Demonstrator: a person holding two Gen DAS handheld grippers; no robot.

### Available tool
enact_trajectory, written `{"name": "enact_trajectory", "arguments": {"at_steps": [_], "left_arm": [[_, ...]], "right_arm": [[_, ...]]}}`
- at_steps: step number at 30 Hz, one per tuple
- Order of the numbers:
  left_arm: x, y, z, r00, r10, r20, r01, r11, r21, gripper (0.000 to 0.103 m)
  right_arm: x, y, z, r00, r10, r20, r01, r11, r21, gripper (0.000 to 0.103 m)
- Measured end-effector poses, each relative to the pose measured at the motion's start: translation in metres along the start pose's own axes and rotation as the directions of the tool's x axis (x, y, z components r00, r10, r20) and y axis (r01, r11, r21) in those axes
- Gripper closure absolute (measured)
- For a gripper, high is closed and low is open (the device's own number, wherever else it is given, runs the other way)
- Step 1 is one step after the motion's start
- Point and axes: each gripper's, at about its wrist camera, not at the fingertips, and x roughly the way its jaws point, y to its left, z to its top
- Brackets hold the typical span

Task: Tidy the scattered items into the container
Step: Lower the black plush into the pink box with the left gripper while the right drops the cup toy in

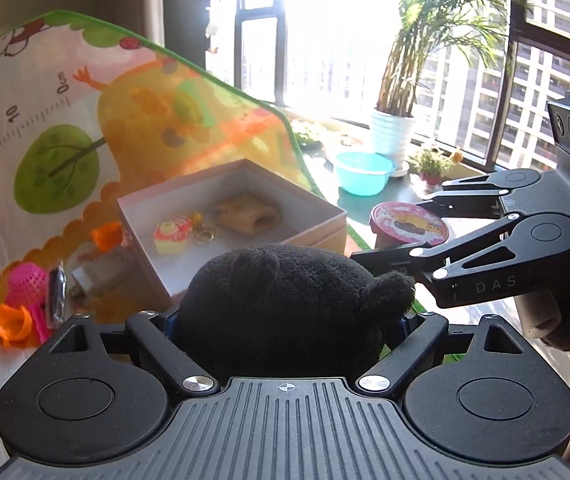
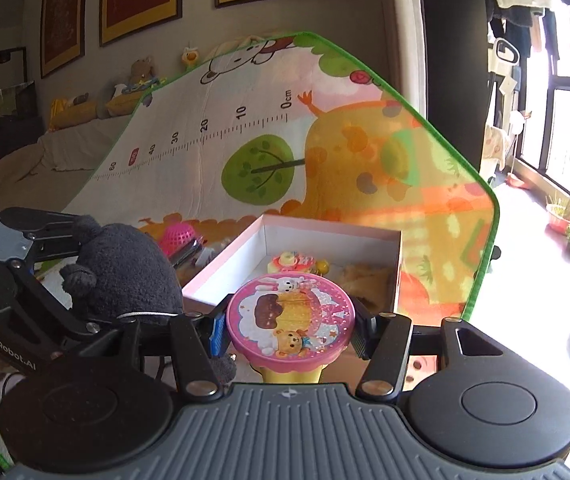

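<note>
One open box (image 2: 399,256) serves as the landmark. Inside it lie three things: one yellow and pink cake-shaped toy (image 1: 169,236), one keyring with yellow beads (image 1: 203,229), and one tan pastry-like piece (image 1: 247,214). On the mat left of the box sit two orange toy pieces (image 1: 13,324), one pink mesh toy (image 1: 27,282) and one clear wrapped item (image 1: 56,294). Near the box, held above the mat, are one black plush toy (image 1: 285,300) and one pink-lidded cup (image 2: 291,316).

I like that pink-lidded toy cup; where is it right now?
The pink-lidded cup is clamped in the right gripper, in front of the open box, beside the black plush toy.
</note>
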Motion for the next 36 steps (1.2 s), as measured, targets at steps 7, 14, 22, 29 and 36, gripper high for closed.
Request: {"name": "enact_trajectory", "arguments": {"at_steps": [7,14,22,29,36], "left_arm": [[0.053,0.039,0.053,0.984,0.075,0.163,-0.079,0.997,0.023,0.010],[0.085,0.075,0.056,0.993,0.049,0.105,-0.044,0.998,-0.045,0.005],[0.033,0.113,-0.010,0.981,0.192,0.008,-0.191,0.980,-0.048,0.003],[0.019,0.143,-0.063,0.939,0.320,-0.128,-0.336,0.933,-0.126,0.003],[0.011,0.180,-0.074,0.887,0.422,-0.185,-0.459,0.852,-0.253,0.003]], "right_arm": [[0.064,-0.031,0.070,0.995,-0.040,0.092,0.038,0.999,0.014,0.041],[0.098,-0.044,0.061,0.994,-0.095,0.050,0.091,0.993,0.071,0.028],[0.113,-0.032,0.047,0.995,-0.095,-0.005,0.095,0.994,0.061,0.031],[0.114,0.043,0.036,1.000,-0.018,-0.010,0.017,0.990,-0.140,0.061],[0.130,0.150,0.003,0.994,0.040,-0.106,-0.080,0.912,-0.403,0.062]]}}
